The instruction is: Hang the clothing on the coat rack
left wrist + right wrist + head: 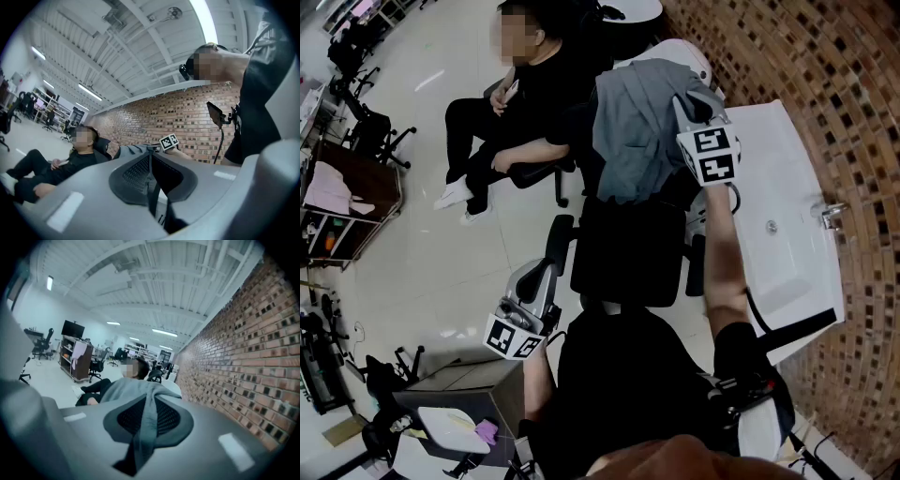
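Note:
A grey garment (633, 131) hangs bunched from my right gripper (686, 101), which is held high at the top centre of the head view. In the right gripper view a strip of that grey cloth (140, 427) is pinched between the jaws of the right gripper (143, 437), and the rest of the garment (126, 387) drapes beyond them. My left gripper (542, 267) is low at the left, apart from the garment. Its jaws are shut in the left gripper view (151, 187), and I see no cloth between them. The grey garment (133, 150) shows there in the distance.
A person in black (516, 103) sits in a chair just behind the garment. A black office chair (628, 248) stands directly below me. A white table (787, 206) runs along the brick wall (825, 75) on the right. Chairs and a shelf unit (347, 197) stand at the left.

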{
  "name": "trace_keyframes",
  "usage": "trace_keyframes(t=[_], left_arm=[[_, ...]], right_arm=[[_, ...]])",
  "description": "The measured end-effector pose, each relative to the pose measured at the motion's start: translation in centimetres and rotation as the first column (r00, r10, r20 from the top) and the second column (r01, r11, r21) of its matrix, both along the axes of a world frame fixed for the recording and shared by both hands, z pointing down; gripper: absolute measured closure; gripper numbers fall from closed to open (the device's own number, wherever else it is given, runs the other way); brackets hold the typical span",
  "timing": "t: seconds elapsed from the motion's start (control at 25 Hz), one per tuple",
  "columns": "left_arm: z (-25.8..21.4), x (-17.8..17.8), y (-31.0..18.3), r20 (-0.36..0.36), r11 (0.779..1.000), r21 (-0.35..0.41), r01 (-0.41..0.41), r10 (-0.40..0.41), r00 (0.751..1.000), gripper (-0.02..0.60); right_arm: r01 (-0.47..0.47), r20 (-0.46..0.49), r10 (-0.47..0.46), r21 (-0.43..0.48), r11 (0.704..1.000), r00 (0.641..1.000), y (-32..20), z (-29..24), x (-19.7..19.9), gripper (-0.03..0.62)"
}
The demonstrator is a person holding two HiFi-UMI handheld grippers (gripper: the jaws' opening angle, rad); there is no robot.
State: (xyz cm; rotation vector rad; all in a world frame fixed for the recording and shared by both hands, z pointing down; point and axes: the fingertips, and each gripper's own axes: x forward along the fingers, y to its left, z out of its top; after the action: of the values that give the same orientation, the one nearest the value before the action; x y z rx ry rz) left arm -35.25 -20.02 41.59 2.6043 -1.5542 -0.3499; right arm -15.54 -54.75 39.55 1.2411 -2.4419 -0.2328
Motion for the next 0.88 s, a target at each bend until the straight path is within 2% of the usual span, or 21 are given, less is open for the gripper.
trace_keyframes(t=[0.08,0.16,0.24,0.36,0.44,0.56,0.6,0.68,0.72,0.76,0.8,0.84,0.88], left_arm=[[1.5,1.1,-3.1,-0.09,0.997,-0.021,-0.076,0.074,0.993,0.561],[3.1,1.9,-6.6,-0.184,0.987,-0.051,-0.15,0.138,0.973,0.557],[4.8,2.7,-11.0,-0.282,0.971,-0.095,-0.218,0.184,0.942,0.541],[7.5,5.1,-18.8,-0.411,0.936,-0.179,-0.304,0.209,0.887,0.453],[8.5,7.6,-23.8,-0.469,0.913,-0.216,-0.347,0.214,0.857,0.381],[9.0,10.8,-29.2,-0.539,0.901,-0.231,-0.366,0.195,0.82,0.263],[9.3,11.6,-30.6,-0.551,0.899,-0.247,-0.362,0.177,0.815,0.229],[9.9,13.2,-33.5,-0.541,0.887,-0.298,-0.354,0.149,0.828,0.207],[10.4,14.1,-34.6,-0.523,0.874,-0.33,-0.356,0.144,0.84,0.207],[10.9,14.9,-35.3,-0.511,0.86,-0.357,-0.365,0.148,0.847,0.272],[11.2,15.6,-35.7,-0.518,0.849,-0.365,-0.382,0.156,0.841,0.407],[11.3,15.9,-35.8,-0.547,0.846,-0.351,-0.401,0.162,0.821,0.523],[11.2,15.9,-35.6,-0.587,0.85,-0.321,-0.417,0.167,0.792,0.535]], right_arm=[[0.068,0.036,-0.07,0.062,0.996,0.997,3.6,0.1,-0.9,0.556],[0.124,0.056,-0.128,0.071,0.99,0.99,7.0,1.9,-2.0,0.556],[0.156,0.072,-0.156,0.014,0.988,0.985,9.3,5.3,-2.7,0.556],[0.141,0.111,-0.133,-0.061,0.988,0.985,9.2,9.0,-2.1,0.556],[0.123,0.11,-0.113,-0.081,0.989,0.987,8.6,10.3,-1.5,0.556],[0.158,0.082,-0.15,-0.105,0.982,0.985,9.6,12.4,-1.6,0.556],[0.175,0.071,-0.168,-0.112,0.978,0.983,10.1,13.1,-1.6,0.556],[0.198,0.036,-0.195,-0.127,0.972,0.98,10.8,14.6,-1.4,0.556],[0.206,0.006,-0.207,-0.136,0.969,0.978,11.0,15.4,-1.3,0.556],[0.215,-0.026,-0.221,-0.147,0.965,0.975,11.3,16.2,-1.1,0.554],[0.224,-0.05,-0.235,-0.161,0.961,0.971,11.4,17.0,-0.9,0.55],[0.231,-0.051,-0.243,-0.177,0.957,0.969,11.4,17.5,-0.4,0.532],[0.233,-0.011,-0.24,-0.196,0.953,0.971,11.2,17.8,0.5,0.506]])
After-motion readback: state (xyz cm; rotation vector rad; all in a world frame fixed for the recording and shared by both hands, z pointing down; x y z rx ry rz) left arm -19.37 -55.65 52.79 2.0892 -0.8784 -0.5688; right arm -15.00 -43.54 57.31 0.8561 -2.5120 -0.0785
